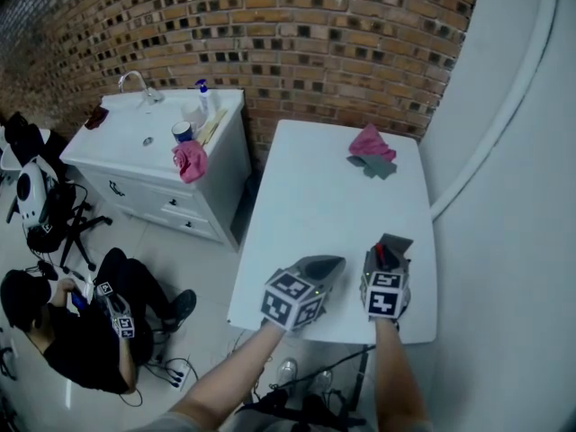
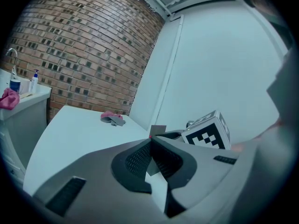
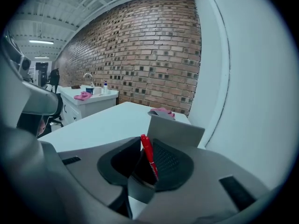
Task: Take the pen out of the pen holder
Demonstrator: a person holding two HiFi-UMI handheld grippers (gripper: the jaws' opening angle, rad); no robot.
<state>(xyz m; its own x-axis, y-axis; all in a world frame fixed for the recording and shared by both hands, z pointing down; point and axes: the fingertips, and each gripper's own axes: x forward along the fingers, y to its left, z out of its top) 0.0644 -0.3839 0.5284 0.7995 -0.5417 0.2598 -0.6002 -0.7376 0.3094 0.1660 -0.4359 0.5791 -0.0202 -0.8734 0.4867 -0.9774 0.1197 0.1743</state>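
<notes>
Right claw: the right claw [image 3: 144, 143] is closed down to a pen's width, and its two tips press on the red pen [image 3: 148, 158] close to the pen's top.
Pen: it stands nearly upright with a slight lean, and its lower part drops out of sight between the dark pads. In the head view it sits in the mouth of the pen holder [image 3: 176, 130].
Pen holder: grey and square-walled, it stands on the near right part of the surface, right under the right claw. Its far wall rises just behind the pen.
Left claw: the tips of the left claw [image 2: 150, 139] are pressed together with nothing between them. It is just to the left of the right claw, over the near edge of the surface and clear of the pen holder.
Surface: the surface [image 1: 310, 196] is long and white, running from the near edge out to the brick wall [image 1: 315, 43].
Cloths: a pink cloth [image 1: 371, 142] lies bunched on a grey one at the far right corner, well apart from both claws.
Sink cabinet: the white sink cabinet [image 1: 135, 165] stands to the left of the surface against the wall, with a tap, a bottle, a cup and a pink rag on it.
Person: a person [image 1: 81, 331] in dark clothes sits on the floor at the near left, well apart from the surface.
</notes>
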